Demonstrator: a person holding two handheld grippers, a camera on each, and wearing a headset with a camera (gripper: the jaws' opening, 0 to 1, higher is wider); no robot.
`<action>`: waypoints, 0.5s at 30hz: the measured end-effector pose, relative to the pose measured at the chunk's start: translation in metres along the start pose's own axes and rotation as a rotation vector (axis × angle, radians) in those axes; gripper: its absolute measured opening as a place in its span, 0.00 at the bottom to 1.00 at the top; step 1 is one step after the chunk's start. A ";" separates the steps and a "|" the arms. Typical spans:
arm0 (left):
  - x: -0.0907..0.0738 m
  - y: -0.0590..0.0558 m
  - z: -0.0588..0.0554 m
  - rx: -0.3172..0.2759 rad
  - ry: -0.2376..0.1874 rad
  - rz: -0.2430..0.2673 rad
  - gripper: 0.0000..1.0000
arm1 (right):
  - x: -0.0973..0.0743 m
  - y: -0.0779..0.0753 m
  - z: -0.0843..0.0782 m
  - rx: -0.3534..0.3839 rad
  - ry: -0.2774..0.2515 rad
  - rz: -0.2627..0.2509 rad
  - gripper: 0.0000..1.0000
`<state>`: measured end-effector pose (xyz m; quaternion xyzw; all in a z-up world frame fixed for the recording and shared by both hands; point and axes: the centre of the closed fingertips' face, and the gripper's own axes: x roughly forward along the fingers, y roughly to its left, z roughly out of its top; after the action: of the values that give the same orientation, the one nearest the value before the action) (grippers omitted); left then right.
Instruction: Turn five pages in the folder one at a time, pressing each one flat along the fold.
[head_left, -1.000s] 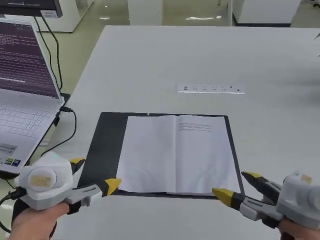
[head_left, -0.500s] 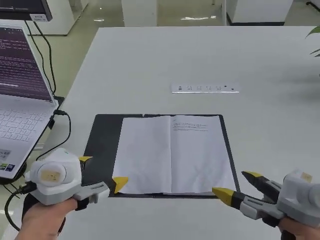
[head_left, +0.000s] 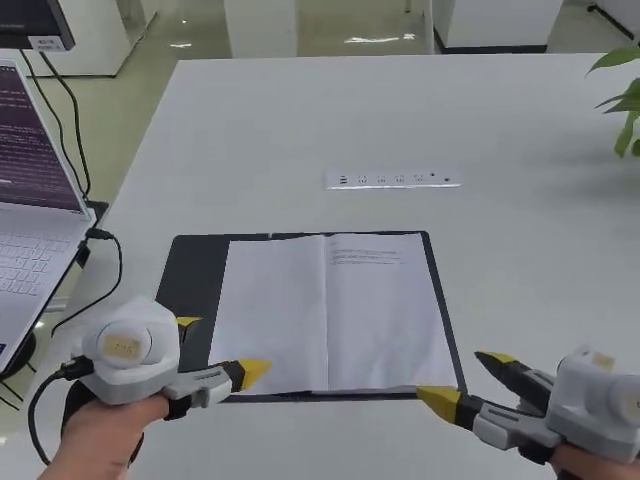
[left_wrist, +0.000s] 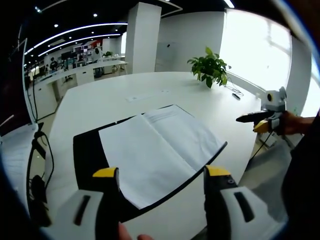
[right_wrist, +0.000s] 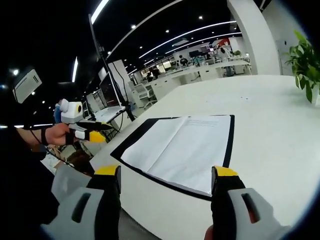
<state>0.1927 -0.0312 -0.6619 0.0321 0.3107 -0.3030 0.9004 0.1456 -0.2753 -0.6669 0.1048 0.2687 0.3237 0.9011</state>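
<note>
The folder (head_left: 192, 285) lies open and flat on the counter (head_left: 300, 110), near its front edge, directly before the person. Its black cover shows as a wide band on the left and a thin border along the right and near sides. Two white pages lie spread on it: the left page (head_left: 270, 310) is blank, and the right page (head_left: 390, 320) carries a few lines of small print near its top, too small to read. A straight fold runs between them.

The left gripper (head_left: 222, 346) hangs at the folder's near left corner, its yellow-tipped fingers spread apart and holding nothing. The right gripper (head_left: 465, 377) sits just off the near right corner, its fingers likewise parted and empty.

The counter is pale grey and smooth. A white power strip (head_left: 392, 180) lies beyond the folder, and an open laptop (head_left: 25, 220) with a dark cable (head_left: 108, 285) stands at the left. A leafy plant (head_left: 625, 95) reaches in at the far right. Around it is a bright open office with white pillars, ceiling light strips and distant desks.
</note>
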 end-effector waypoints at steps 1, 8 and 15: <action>0.002 -0.002 0.001 0.002 -0.001 -0.008 0.68 | 0.000 0.000 0.000 -0.001 0.001 0.000 0.73; 0.022 -0.022 0.010 0.030 0.012 -0.065 0.69 | 0.003 0.003 0.004 -0.003 0.001 0.011 0.74; 0.042 -0.037 0.019 0.053 0.025 -0.117 0.69 | 0.004 0.006 0.006 -0.003 0.003 0.014 0.74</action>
<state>0.2081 -0.0884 -0.6665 0.0417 0.3152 -0.3628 0.8759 0.1482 -0.2688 -0.6616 0.1047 0.2688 0.3306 0.8986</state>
